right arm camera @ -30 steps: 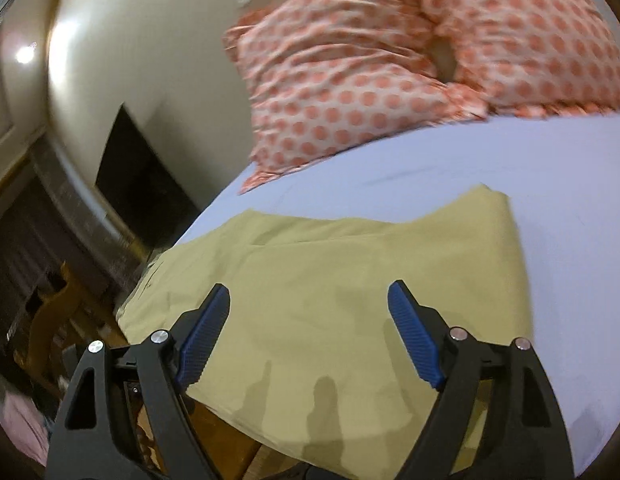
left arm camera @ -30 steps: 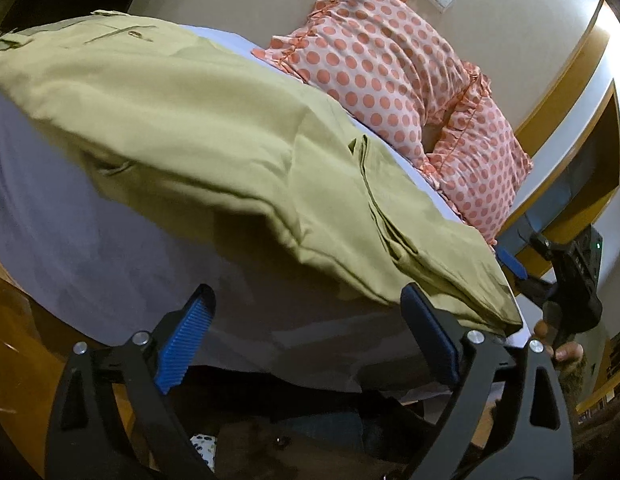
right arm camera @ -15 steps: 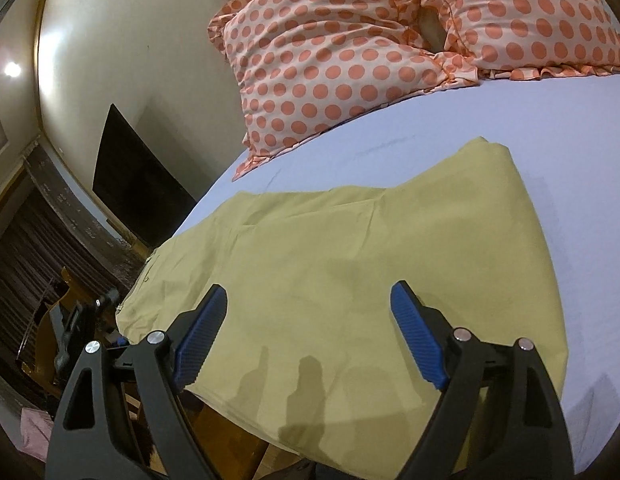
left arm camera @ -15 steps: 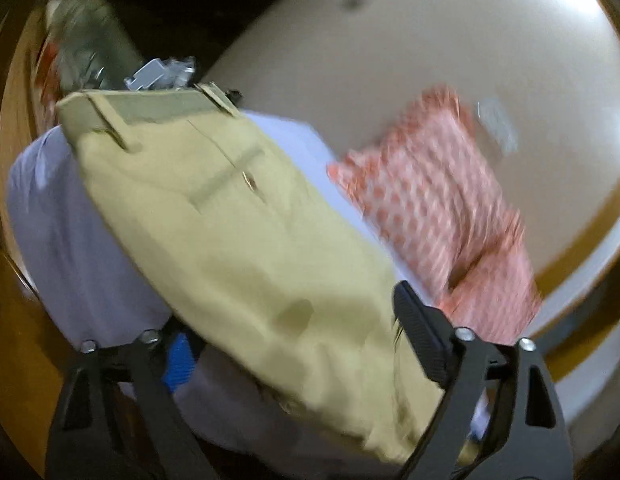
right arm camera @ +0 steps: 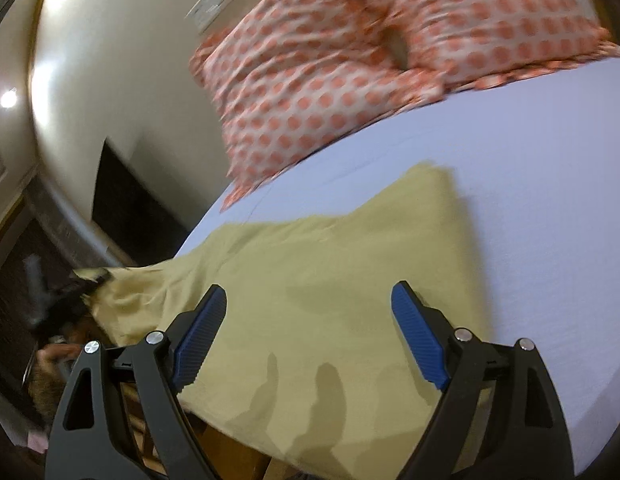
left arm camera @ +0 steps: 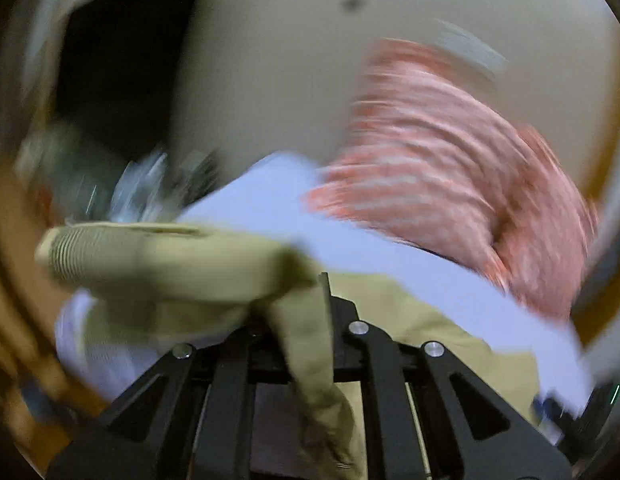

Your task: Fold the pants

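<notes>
The khaki pants point(right arm camera: 329, 280) lie on the pale bed sheet point(right arm camera: 529, 184), their near edge hanging over the bed's front. My right gripper point(right arm camera: 306, 340) is open, its blue pads above the pants without touching them. In the blurred left wrist view my left gripper point(left arm camera: 306, 304) is shut on the pants point(left arm camera: 170, 256); a pinched fold hangs down between its fingers and the waistband end lifts to the left. The left gripper also shows at the far left of the right wrist view point(right arm camera: 70, 300), holding the waistband end.
Two orange polka-dot pillows point(right arm camera: 329, 80) lean against the wall at the head of the bed, also in the left wrist view point(left arm camera: 449, 152). A dark opening point(right arm camera: 130, 208) and wooden furniture stand left of the bed. A wall socket point(right arm camera: 212, 0) is above the pillows.
My left gripper has closed on the pants near the waistband and lifted that end. The right gripper stays open, hovering over the pants, shifted only slightly.
</notes>
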`<state>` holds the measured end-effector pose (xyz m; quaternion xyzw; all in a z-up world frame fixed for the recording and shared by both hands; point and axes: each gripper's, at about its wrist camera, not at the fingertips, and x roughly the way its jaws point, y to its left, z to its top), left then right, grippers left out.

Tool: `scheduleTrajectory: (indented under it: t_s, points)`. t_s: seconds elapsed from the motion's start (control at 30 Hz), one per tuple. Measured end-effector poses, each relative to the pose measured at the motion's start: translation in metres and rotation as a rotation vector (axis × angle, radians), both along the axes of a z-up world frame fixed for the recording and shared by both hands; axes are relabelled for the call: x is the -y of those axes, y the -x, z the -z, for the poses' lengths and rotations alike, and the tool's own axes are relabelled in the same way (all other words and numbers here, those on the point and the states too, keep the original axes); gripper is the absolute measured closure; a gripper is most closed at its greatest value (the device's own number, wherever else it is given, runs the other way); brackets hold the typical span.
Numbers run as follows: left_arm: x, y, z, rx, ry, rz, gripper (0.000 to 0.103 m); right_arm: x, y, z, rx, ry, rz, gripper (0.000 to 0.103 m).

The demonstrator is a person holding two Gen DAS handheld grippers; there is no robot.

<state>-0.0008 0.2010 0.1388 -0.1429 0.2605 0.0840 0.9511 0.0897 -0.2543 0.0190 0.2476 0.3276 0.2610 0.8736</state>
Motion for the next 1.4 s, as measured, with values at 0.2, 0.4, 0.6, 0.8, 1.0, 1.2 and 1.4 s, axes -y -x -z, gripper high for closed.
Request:
scheduleTrajectory:
  t_s: [0.2, 0.4, 0.6, 0.8, 1.0, 1.2, 1.4]
  points:
    - [0.22, -0.02, 0.003, -0.001, -0.383, 0.619, 0.09, 0.072, 0.014, -0.013, 0.029, -0.036, 0.199, 0.017]
    - [0.309, -0.002, 0.11, -0.168, -0.64, 0.867, 0.088, 0.108, 0.013, -0.017, 0.0, -0.058, 0.242, 0.017]
    - [0.298, 0.014, 0.101, -0.134, -0.613, 0.858, 0.061, 0.083, -0.023, -0.004, -0.106, -0.003, 0.088, 0.023]
    - [0.238, 0.034, 0.051, -0.06, -0.308, 0.895, 0.021, 0.056, -0.048, 0.018, -0.183, 0.041, -0.026, 0.049]
    - [0.109, -0.07, 0.071, -0.253, 0.024, 0.48, 0.022, 0.059, -0.059, 0.026, -0.182, -0.044, -0.069, 0.066]
    - [0.099, -0.11, 0.099, -0.378, 0.167, 0.52, 0.027, 0.057, -0.064, 0.026, -0.182, -0.062, -0.103, 0.068]
    - [0.111, -0.127, 0.101, -0.429, 0.19, 0.581, 0.091, 0.058, -0.081, 0.041, -0.306, -0.303, -0.229, 0.087]
